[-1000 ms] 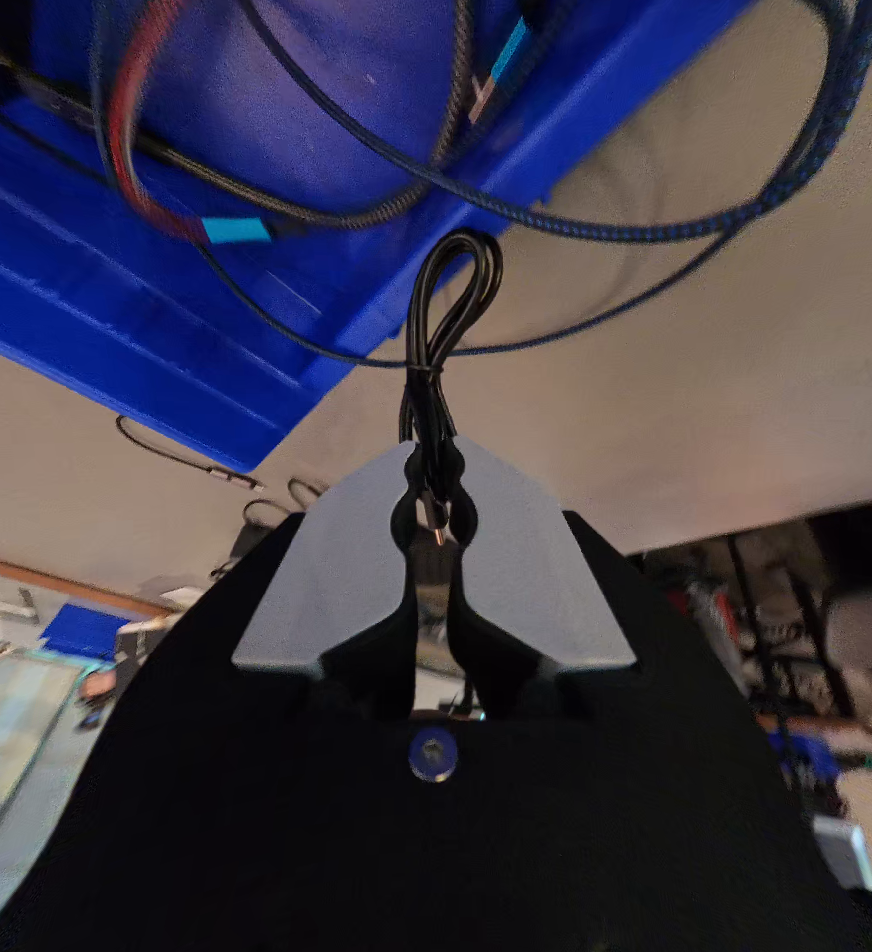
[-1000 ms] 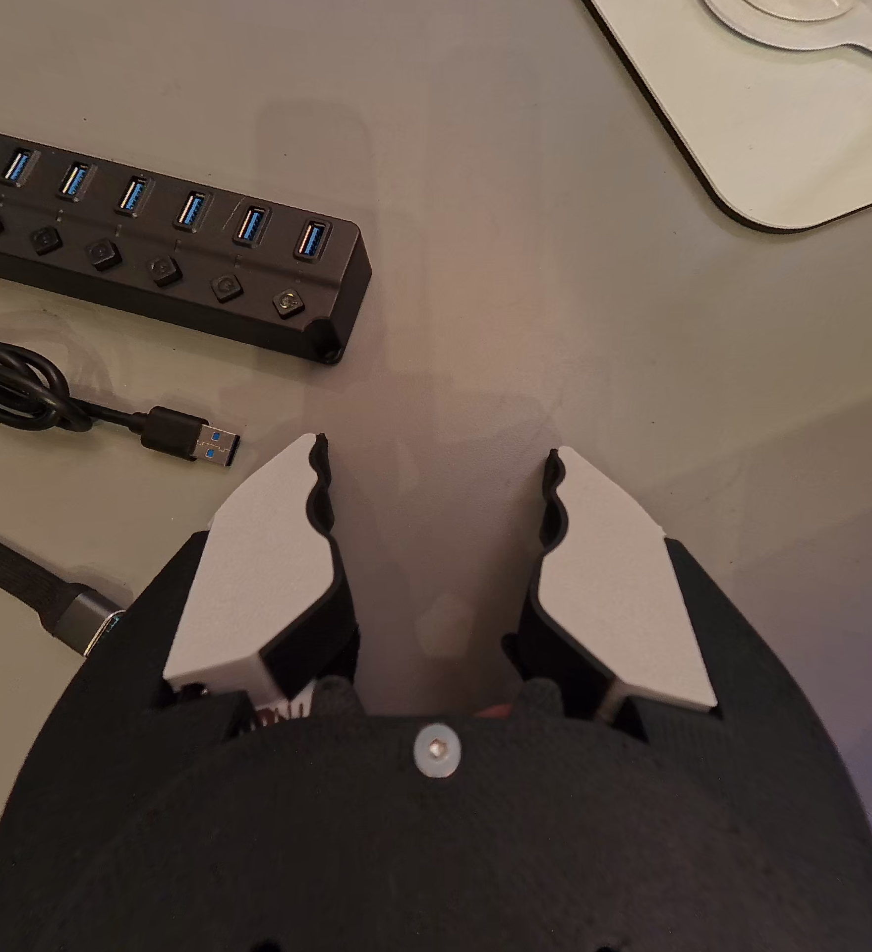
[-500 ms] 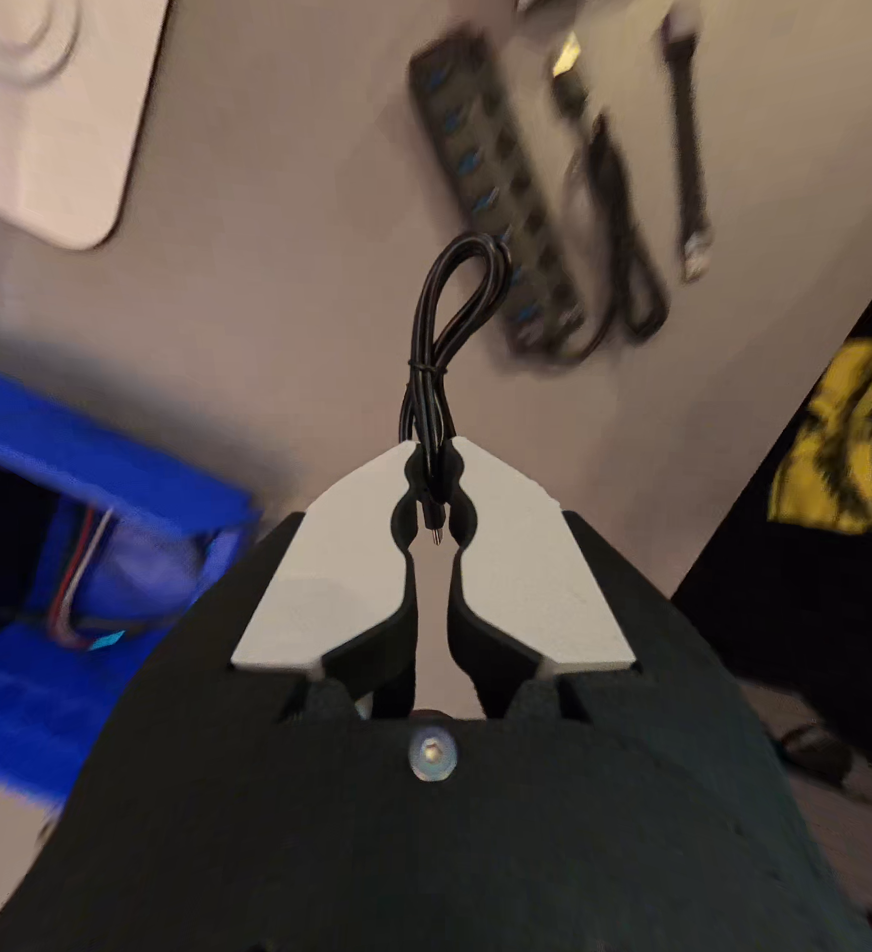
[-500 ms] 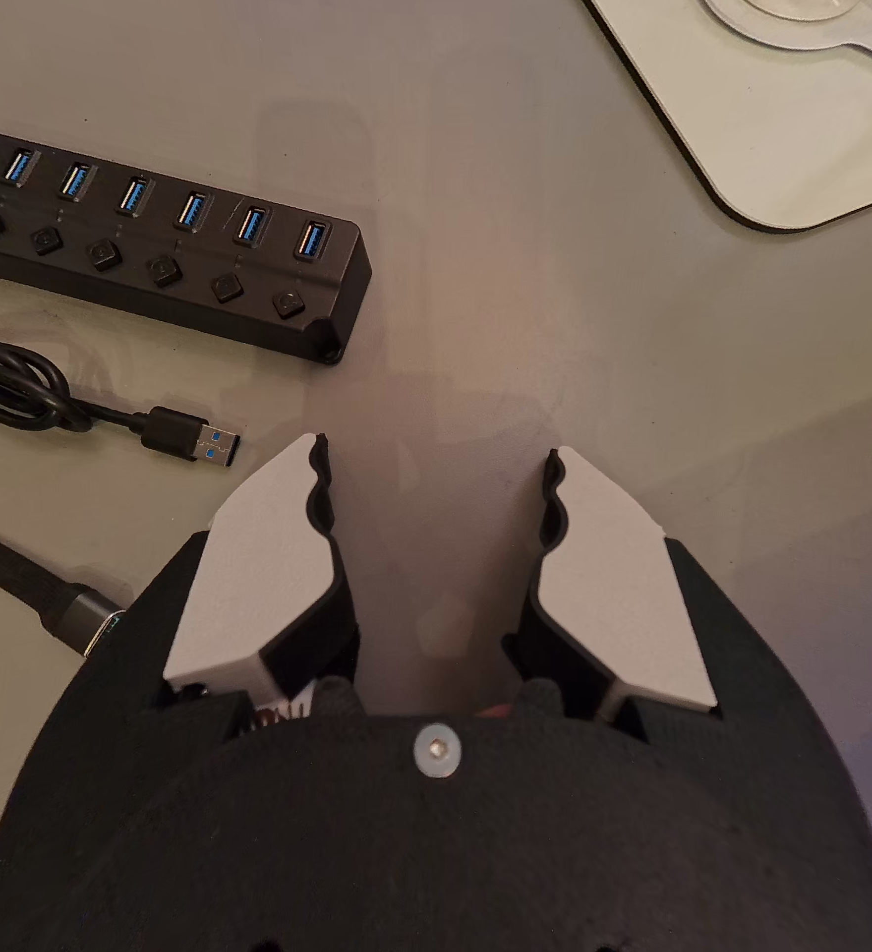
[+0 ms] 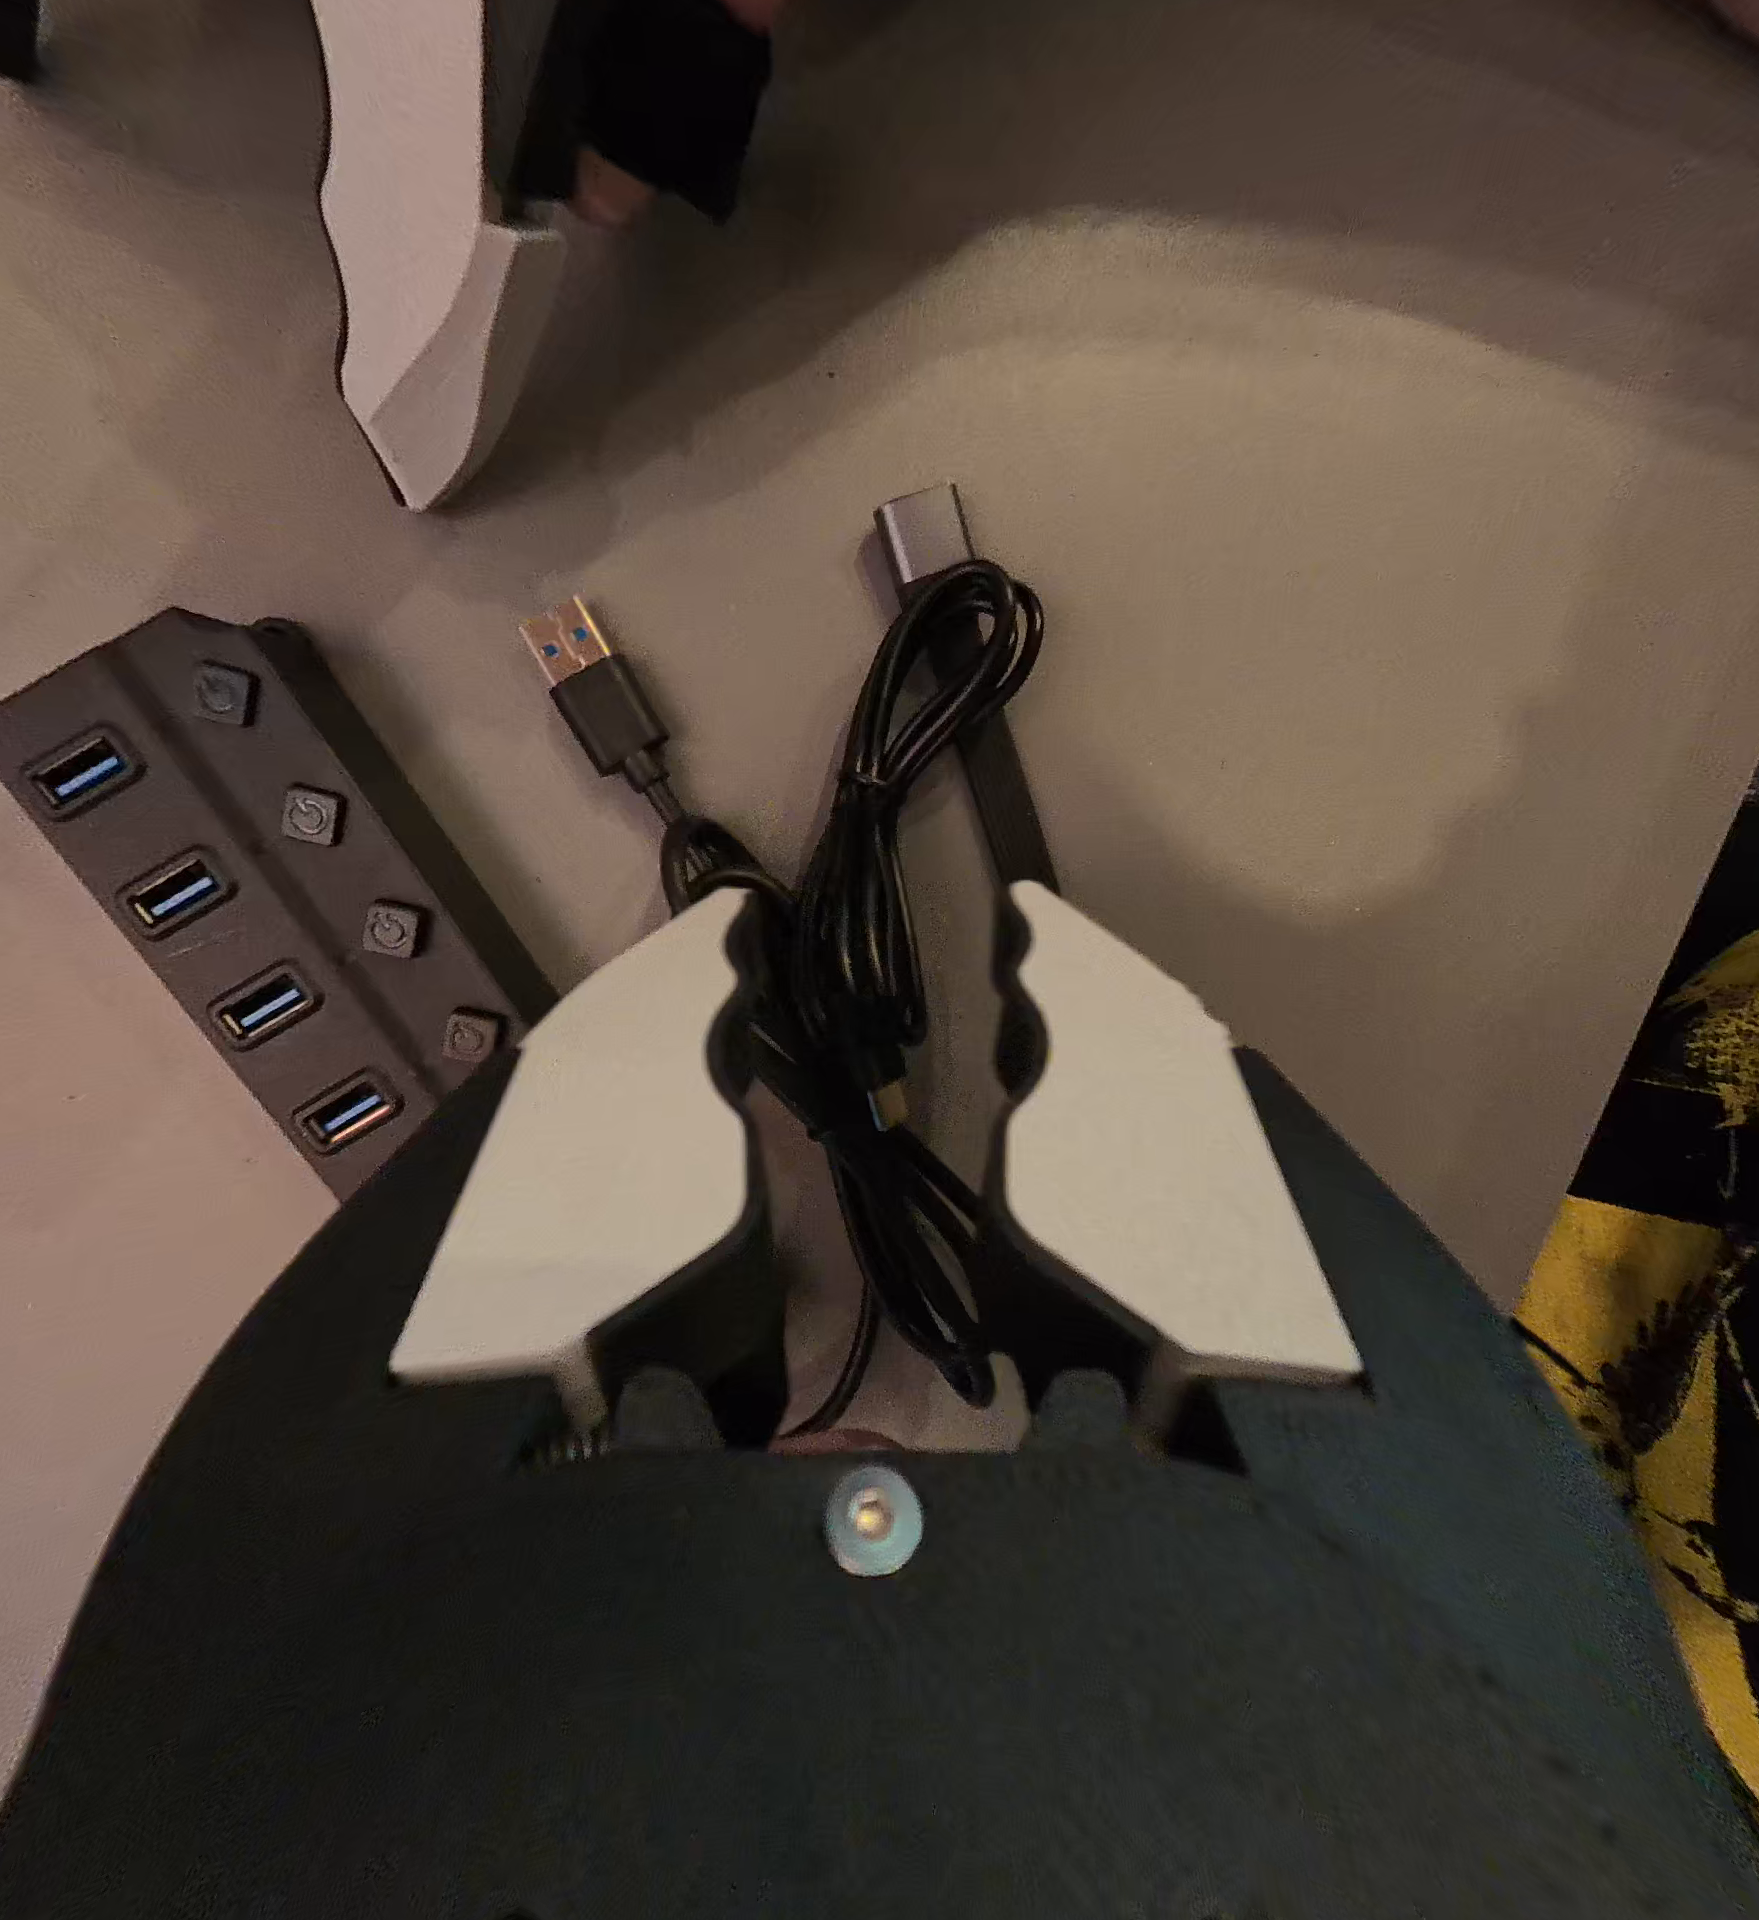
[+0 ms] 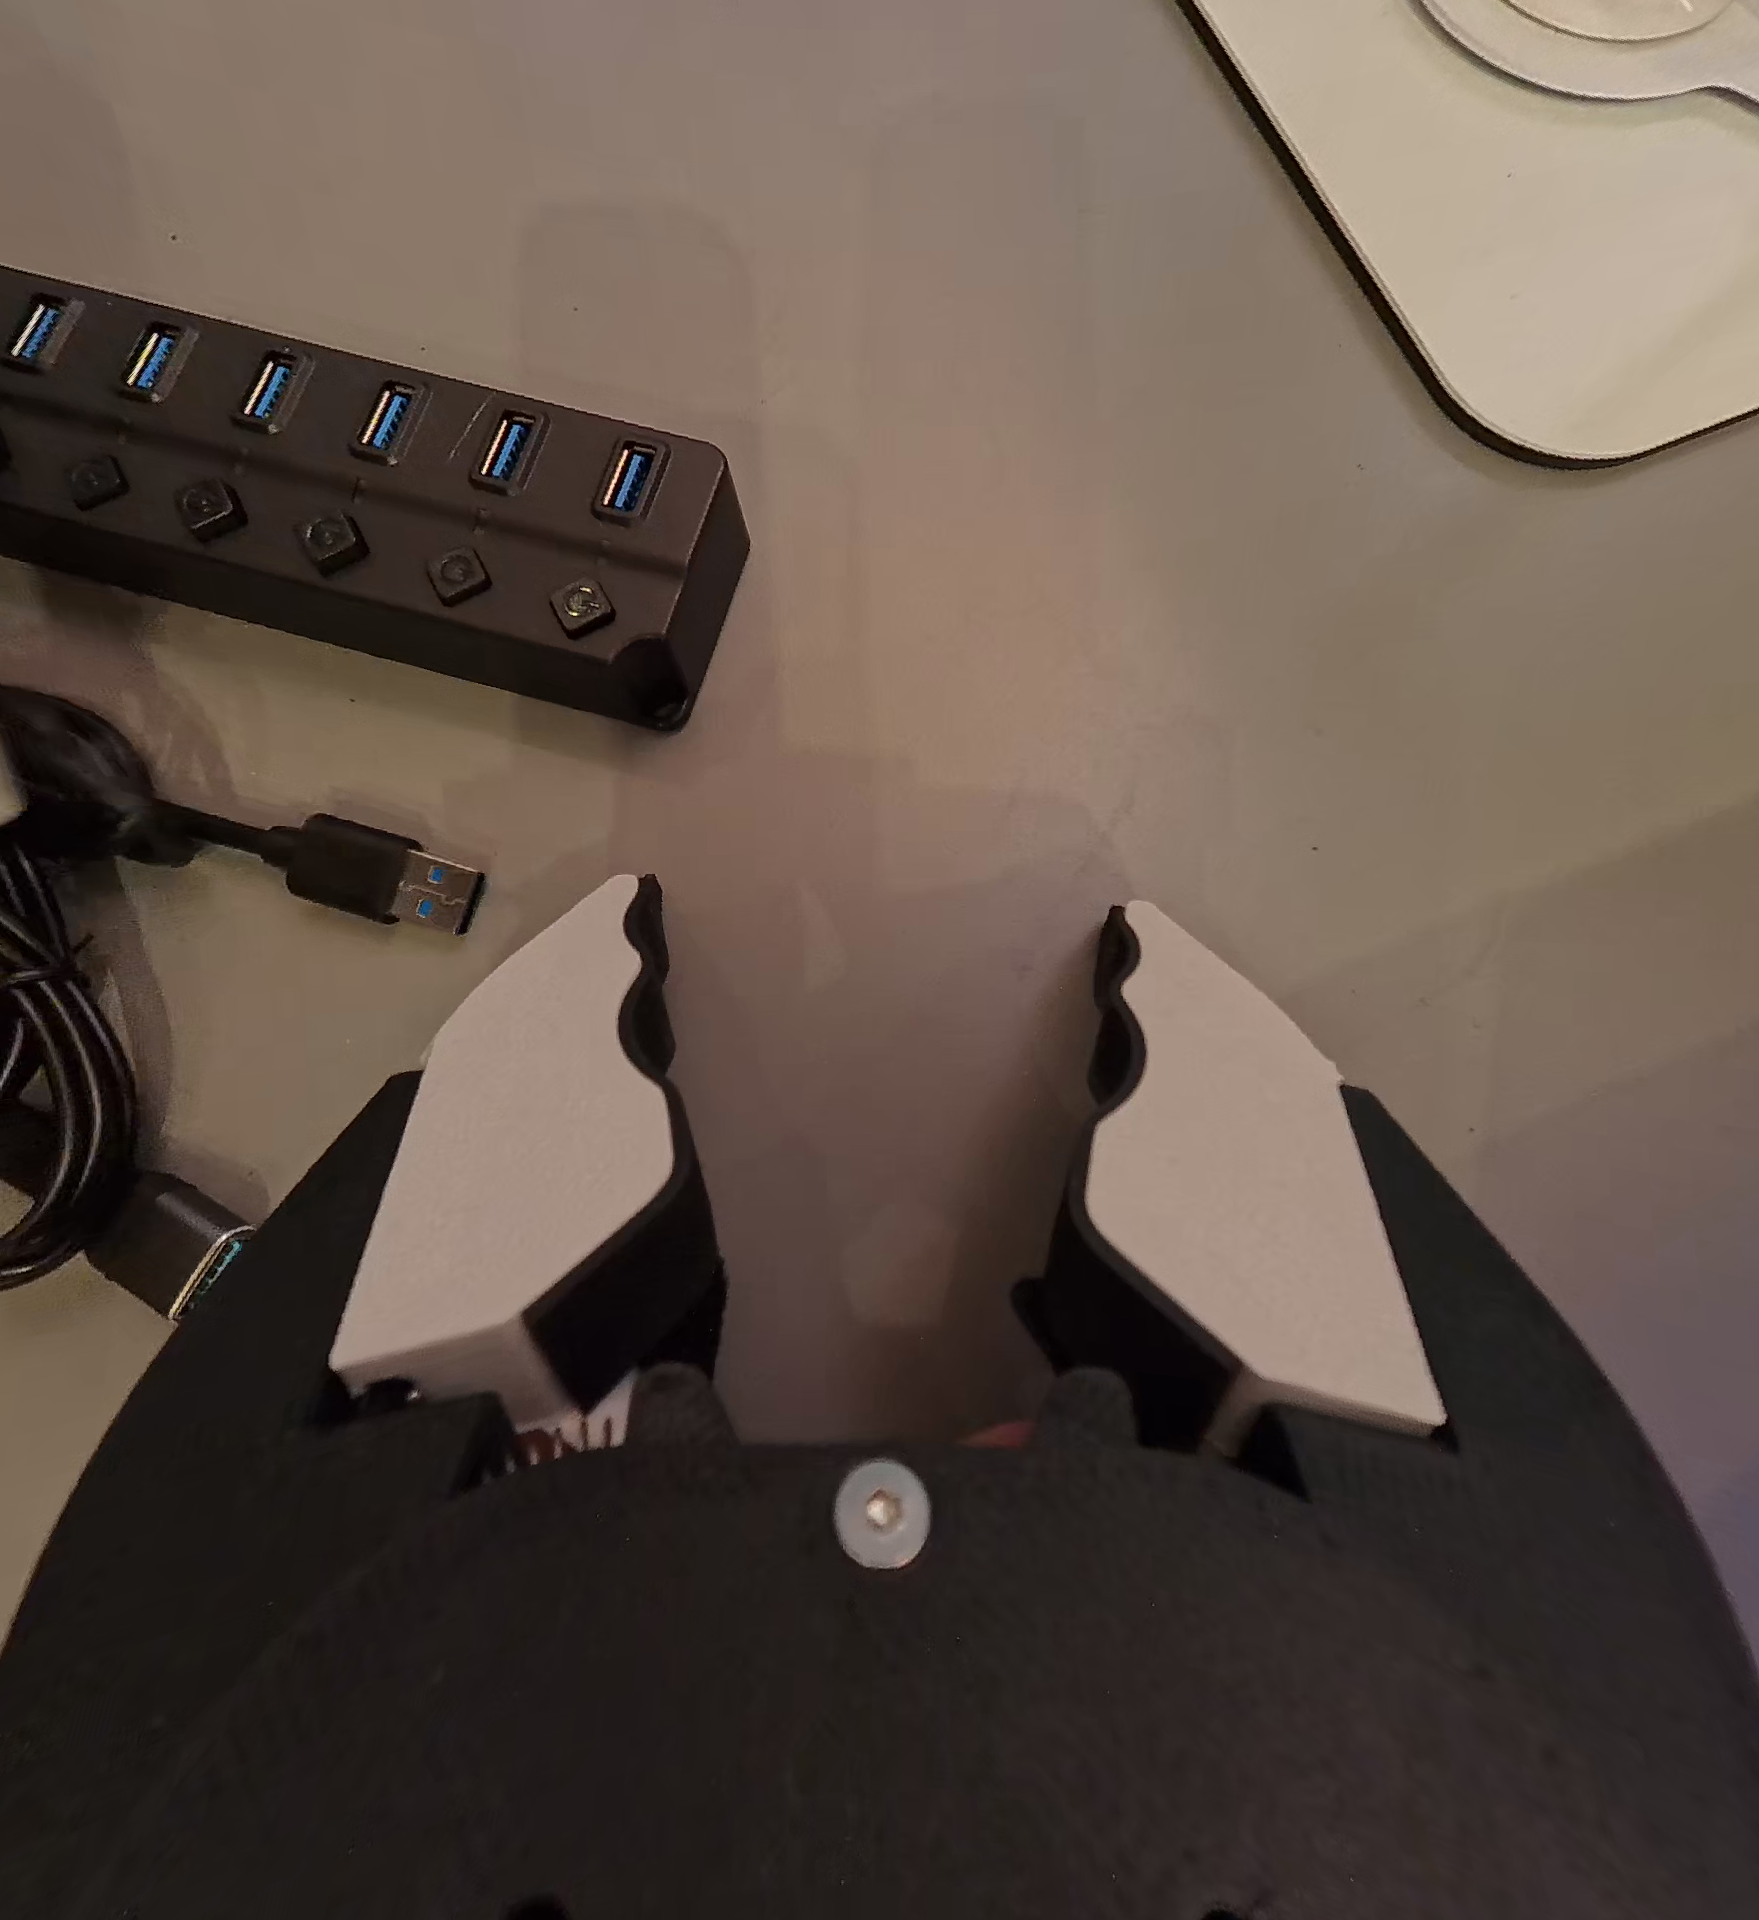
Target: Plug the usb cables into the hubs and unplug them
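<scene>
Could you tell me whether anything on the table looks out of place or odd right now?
The tied black cable bundle lies draped over the flat cable with the grey plug, not clear of it. Otherwise nothing stands out.

an office-like desk: grey tabletop (image 6: 1062, 312), usb hub (image 6: 355, 499), loose cables (image 5: 885, 831)

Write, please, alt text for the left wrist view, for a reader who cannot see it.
The left gripper has its fingers apart, and a bundled black cable lies between them, with a gap at the right finger. On the grey table beyond lie a black USB hub, a black USB-A plug and a grey plug.
</scene>
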Motion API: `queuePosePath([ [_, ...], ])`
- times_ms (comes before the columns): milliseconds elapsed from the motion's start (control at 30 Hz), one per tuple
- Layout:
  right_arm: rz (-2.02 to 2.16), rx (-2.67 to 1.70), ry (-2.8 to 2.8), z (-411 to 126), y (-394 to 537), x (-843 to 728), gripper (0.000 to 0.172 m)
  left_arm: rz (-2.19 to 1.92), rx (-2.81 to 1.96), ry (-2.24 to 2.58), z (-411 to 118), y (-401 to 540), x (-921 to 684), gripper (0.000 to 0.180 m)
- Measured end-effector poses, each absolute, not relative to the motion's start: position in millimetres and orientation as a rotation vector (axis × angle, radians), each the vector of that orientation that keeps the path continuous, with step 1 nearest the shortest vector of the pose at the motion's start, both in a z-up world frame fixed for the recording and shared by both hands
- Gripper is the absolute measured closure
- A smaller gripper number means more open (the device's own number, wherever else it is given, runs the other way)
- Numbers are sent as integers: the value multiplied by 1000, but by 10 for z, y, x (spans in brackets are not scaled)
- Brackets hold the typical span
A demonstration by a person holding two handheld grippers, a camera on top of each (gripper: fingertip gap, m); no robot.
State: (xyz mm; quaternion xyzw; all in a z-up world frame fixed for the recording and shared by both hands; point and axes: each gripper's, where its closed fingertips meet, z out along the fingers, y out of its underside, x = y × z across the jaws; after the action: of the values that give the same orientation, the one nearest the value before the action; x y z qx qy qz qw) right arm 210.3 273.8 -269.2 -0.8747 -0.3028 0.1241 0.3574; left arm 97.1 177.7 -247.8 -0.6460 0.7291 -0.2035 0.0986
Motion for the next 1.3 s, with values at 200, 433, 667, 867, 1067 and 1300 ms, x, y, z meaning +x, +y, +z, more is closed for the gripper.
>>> queuePosePath([
  [200, 319, -2256, -783, -2692, 2740, 2101, 93, -623, -1976, 1796, -2145, 2321, 819, 113],
  [433, 319, -2256, -783, -2692, 2744, 2102, 93, -402, -2245, 1728, -2670, 2557, 524, 100],
  [667, 304, -2251, -780, -2687, 2751, 2107, 93, -326, -2106, 1742, -2688, 2572, 667, 127],
  [867, 376, -2169, -691, -2461, 2791, 2048, 96, -292, -1925, 1618, -2507, 2737, 705, 127],
  [1067, 883, -1984, -518, -2007, 2696, 1702, 97, -292, -1684, 1516, -2067, 2750, 870, 127],
  [1300, 1419, -1641, -335, -1466, 2569, 1580, 118, -300, -1500, 1584, -1960, 2482, 1151, 127],
])
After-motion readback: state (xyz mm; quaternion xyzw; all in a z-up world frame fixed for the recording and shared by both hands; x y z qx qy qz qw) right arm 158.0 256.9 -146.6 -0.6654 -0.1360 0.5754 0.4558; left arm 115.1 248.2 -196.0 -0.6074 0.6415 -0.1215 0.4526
